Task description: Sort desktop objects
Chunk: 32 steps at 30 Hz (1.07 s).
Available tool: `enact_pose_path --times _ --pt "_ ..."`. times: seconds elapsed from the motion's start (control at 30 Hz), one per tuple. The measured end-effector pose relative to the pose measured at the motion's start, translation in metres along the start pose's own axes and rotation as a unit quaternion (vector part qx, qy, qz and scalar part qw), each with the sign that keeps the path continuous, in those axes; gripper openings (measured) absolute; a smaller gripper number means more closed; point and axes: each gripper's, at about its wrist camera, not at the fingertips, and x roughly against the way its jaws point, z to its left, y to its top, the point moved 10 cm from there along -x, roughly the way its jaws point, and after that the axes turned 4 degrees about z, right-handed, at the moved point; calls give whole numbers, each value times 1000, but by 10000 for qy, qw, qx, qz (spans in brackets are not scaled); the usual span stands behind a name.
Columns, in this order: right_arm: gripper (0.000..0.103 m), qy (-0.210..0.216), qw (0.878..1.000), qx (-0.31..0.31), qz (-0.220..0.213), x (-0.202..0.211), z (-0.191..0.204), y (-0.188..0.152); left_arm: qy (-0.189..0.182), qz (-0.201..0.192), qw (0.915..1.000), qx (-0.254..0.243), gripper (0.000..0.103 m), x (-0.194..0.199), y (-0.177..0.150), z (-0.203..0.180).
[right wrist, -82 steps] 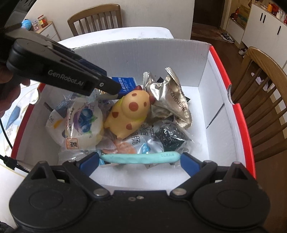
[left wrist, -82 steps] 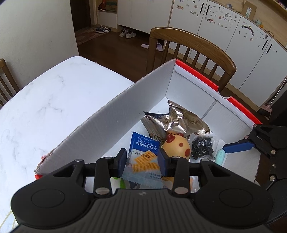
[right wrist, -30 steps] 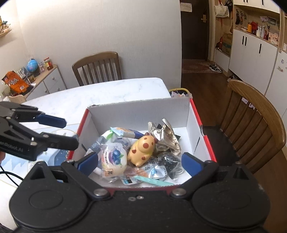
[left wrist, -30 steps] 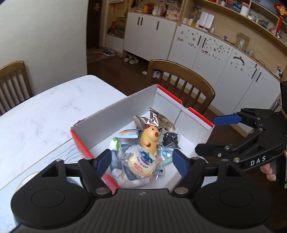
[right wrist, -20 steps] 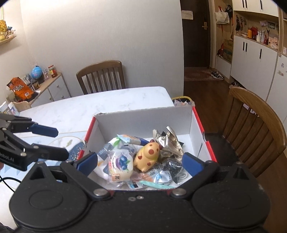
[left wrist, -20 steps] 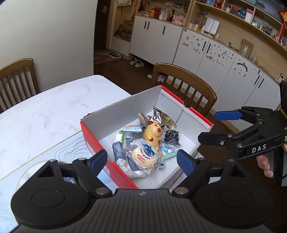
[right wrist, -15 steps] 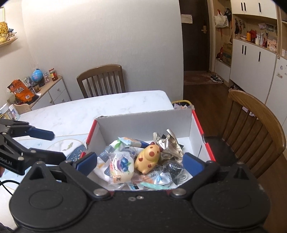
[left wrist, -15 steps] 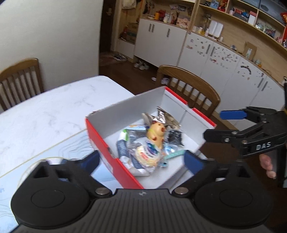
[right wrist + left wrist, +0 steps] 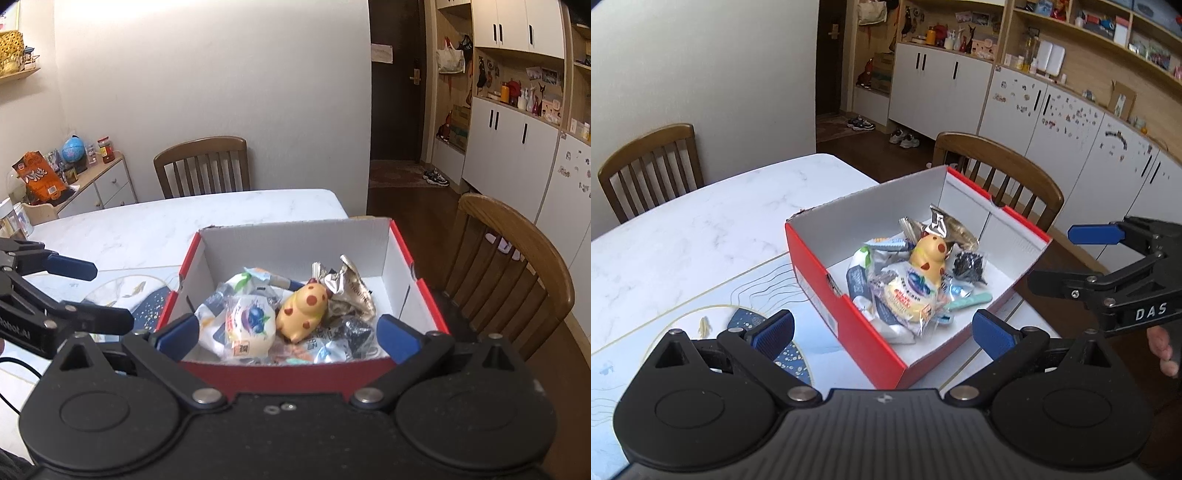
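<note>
left hand-held gripper spread; right hand-held gripper spread; chair beside box

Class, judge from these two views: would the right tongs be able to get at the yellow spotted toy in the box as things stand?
Probably yes. The right tongs are open and empty above the open-topped box, and the yellow spotted toy lies on top of the packets, uncovered.
</note>
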Motion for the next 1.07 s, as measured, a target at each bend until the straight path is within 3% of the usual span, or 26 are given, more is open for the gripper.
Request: enact_pose_path --times 0.33,1.07 --pt "103 79 9999 10 -67 4 8 -4 277 -349 9990 18 103 14 3 3" --pt "103 99 9999 111 -72 10 -4 -5 293 -405 9986 175 103 16 4 -7"
